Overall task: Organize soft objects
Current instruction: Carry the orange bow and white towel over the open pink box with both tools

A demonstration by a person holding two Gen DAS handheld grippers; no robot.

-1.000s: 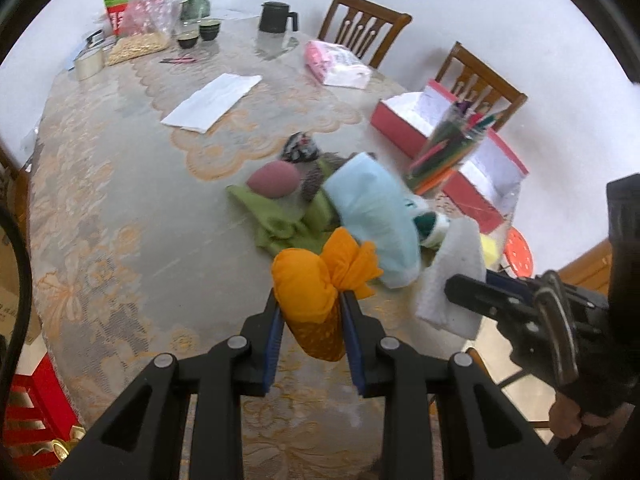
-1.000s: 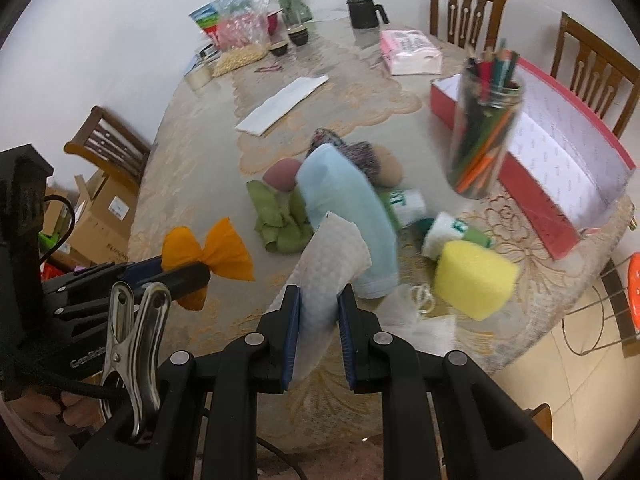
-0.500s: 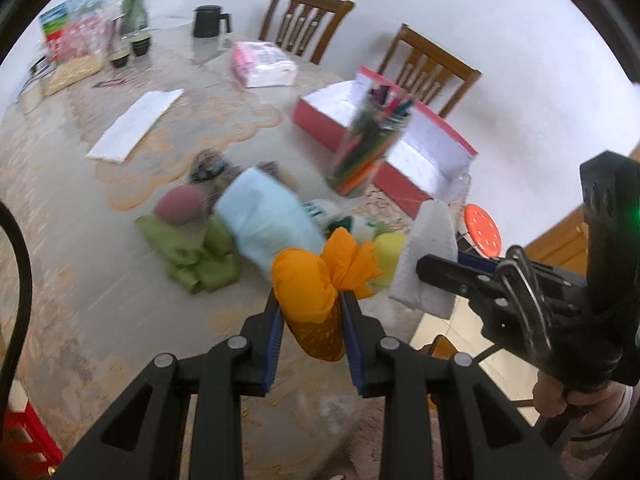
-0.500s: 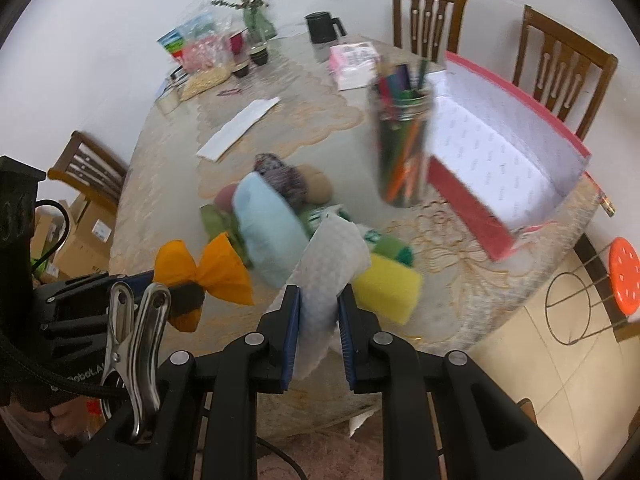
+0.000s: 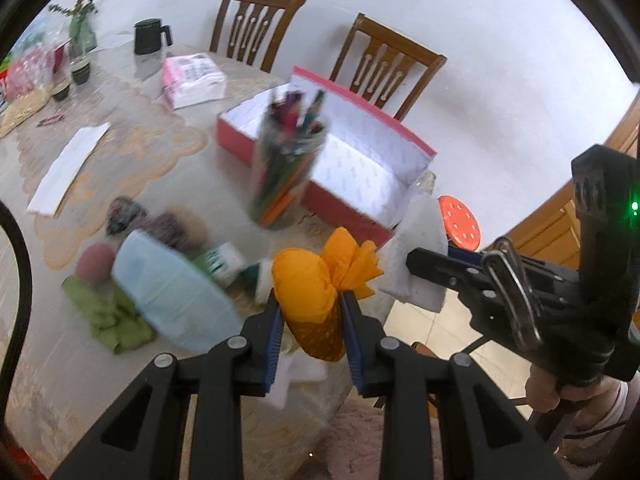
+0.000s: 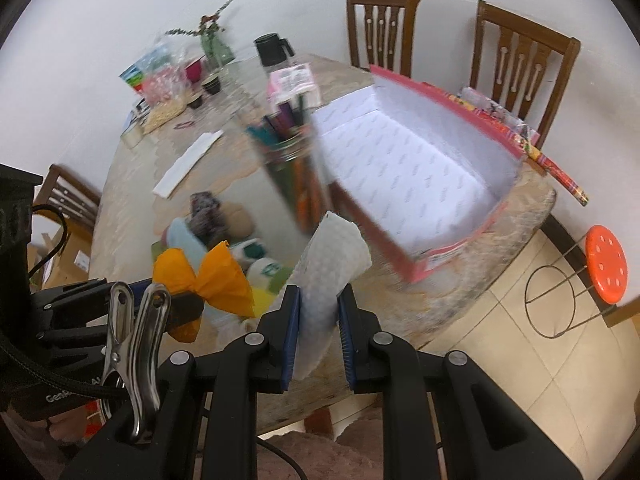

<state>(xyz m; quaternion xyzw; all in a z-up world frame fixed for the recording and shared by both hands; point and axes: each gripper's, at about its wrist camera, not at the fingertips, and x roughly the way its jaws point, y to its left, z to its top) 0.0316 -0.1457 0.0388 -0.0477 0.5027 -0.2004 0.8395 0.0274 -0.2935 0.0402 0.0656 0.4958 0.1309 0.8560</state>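
Left gripper point(image 5: 311, 318): my jaws are clamped on the orange cloth bundle point(image 5: 310, 288), which bulges above the pads with its gathered tail fanning to the right.
Right gripper point(image 6: 318, 318): pinched on the white quilted cloth point(image 6: 330, 256); it stands up between the pads and a loose end hangs below them.
Where both loads are: in the air at the near edge of the table point(image 6: 472, 276), side by side, close but not touching as far as I can tell.
Step in hand: I judge I am carrying both pieces toward the red box point(image 6: 420, 172), which lies open with nothing in it that I can see.
Doing it well: keep both grips firm until each piece is over the white lining, bring them in above the near red wall, then let go one at a time so the tails do not tangle.
Obstacle: the jar of pens point(image 5: 286, 164) stands just in front of the box's near wall; I would pass to its right.
Left behind: the pale blue cloth point(image 5: 176, 300), green cloth point(image 5: 104, 316) and a yellow sponge point(image 6: 262, 296) lie on the table to the left.
Edges: the table rim curves off right of the box, with floor and an orange stool point(image 6: 606, 264) beyond.
Open room: clear air above the box; two chairs point(image 6: 520, 56) stand behind it.
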